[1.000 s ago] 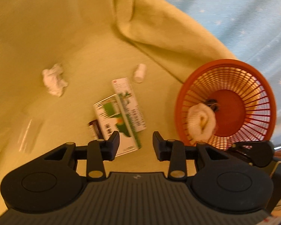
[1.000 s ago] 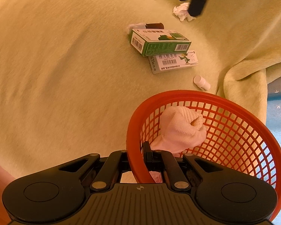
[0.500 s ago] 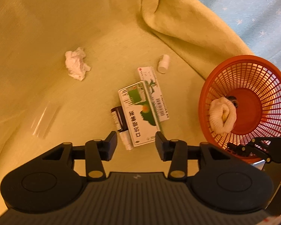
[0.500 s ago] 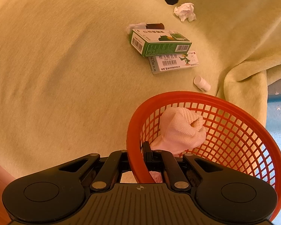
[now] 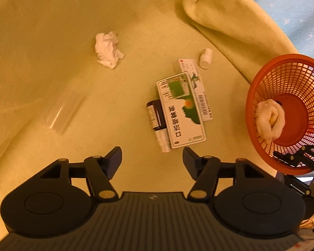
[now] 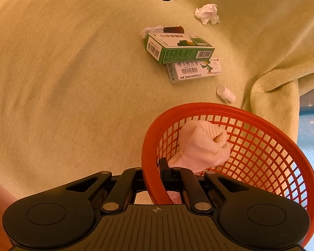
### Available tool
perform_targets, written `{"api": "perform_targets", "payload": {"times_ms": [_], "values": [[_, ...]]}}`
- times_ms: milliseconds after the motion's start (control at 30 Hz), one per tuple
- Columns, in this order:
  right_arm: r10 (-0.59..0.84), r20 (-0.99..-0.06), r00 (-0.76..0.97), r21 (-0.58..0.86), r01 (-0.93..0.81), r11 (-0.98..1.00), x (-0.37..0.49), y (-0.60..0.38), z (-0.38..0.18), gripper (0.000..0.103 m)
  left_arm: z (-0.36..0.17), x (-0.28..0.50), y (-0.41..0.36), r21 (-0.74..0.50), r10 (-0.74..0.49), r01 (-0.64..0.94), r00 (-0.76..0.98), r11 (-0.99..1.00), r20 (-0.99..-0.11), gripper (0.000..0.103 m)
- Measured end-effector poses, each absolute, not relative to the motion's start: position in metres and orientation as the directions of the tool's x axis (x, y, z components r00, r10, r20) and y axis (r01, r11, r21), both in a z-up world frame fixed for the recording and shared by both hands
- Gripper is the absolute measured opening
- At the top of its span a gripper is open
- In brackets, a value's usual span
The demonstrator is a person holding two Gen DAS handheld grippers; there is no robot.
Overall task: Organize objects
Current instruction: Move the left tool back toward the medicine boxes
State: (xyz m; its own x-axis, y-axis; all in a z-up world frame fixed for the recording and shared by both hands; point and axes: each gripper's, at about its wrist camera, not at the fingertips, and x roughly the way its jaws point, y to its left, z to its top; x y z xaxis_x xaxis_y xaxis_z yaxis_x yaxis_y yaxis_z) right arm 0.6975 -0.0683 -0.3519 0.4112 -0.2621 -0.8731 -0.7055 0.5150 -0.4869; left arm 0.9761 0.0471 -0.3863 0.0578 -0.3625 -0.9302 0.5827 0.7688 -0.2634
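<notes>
Left wrist view: the left gripper (image 5: 152, 156) hovers with fingers wide above a green box (image 5: 181, 110) lying on a yellow blanket (image 5: 52, 31), a brown bottle (image 5: 156, 115) touching its side. Closing here could catch both.

Right wrist view: the right gripper (image 6: 155, 172) pinches the red basket (image 6: 251, 113) rim; a rolled cloth (image 6: 203, 146) lies inside. The basket could tip if the grip slips.

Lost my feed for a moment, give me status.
Left gripper open, empty, above green box. Right gripper shut on basket rim; cloth inside. Nothing in the way.
</notes>
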Motion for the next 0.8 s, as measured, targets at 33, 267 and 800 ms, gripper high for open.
{"api": "perform_targets", "payload": {"times_ms": [33, 267, 800], "values": [[-0.262, -0.873, 0.41, -0.486, -0.705, 0.516, 0.698, -0.068, -0.352, 0.001, -0.388, 0.976, 0.048, -0.264, -0.361, 0.578, 0.057, 0.772, -0.931, 0.06], [-0.261, -0.875, 0.408, -0.484, -0.705, 0.519, 0.698, -0.068, -0.352, 0.001, -0.398, 0.974, 0.045, -0.28, -0.37, 0.552, 0.056, 0.785, -0.927, 0.06], [-0.247, -0.875, 0.416, -0.482, -0.696, 0.532, 0.7, -0.071, -0.349, 0.001, -0.431, 0.971, -0.012, -0.417, -0.476, 0.536, -0.03, 0.734, -0.879, 0.059]]}}
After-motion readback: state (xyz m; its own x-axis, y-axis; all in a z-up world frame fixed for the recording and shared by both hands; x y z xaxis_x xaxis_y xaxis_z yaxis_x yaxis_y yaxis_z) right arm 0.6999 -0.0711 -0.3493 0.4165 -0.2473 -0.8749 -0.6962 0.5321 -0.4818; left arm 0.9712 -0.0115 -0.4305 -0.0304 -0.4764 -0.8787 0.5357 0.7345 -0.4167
